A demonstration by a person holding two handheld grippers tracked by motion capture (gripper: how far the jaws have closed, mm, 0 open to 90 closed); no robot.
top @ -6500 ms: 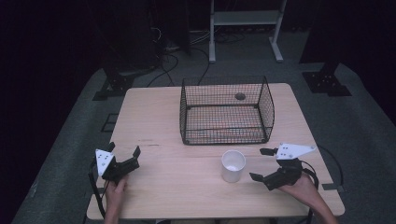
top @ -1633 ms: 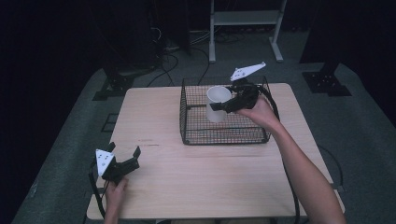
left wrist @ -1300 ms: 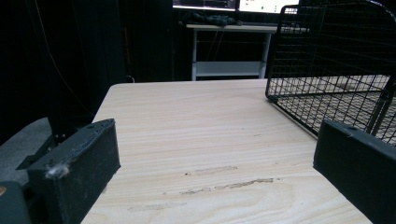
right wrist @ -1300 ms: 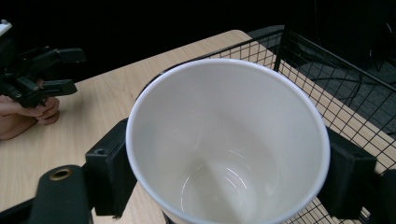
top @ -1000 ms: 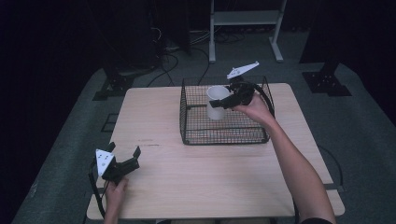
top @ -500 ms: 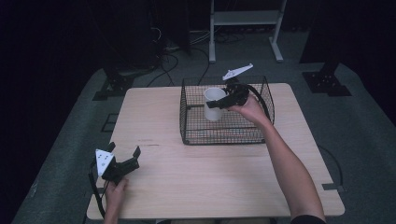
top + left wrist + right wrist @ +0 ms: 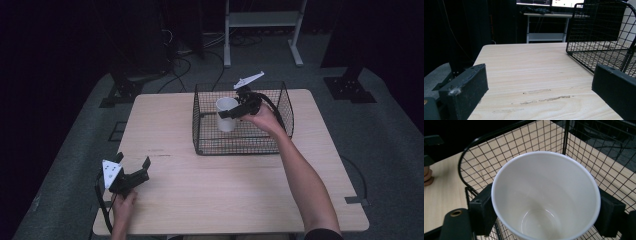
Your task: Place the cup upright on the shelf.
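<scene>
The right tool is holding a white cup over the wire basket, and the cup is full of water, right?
Not quite. The right tool does hold the white cup over the wire basket, but the cup is empty. The right gripper view looks straight into it and shows its bare white bottom.

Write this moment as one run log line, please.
right gripper: shut on white cup | cup: inside wire basket | left gripper: open, on table
</scene>
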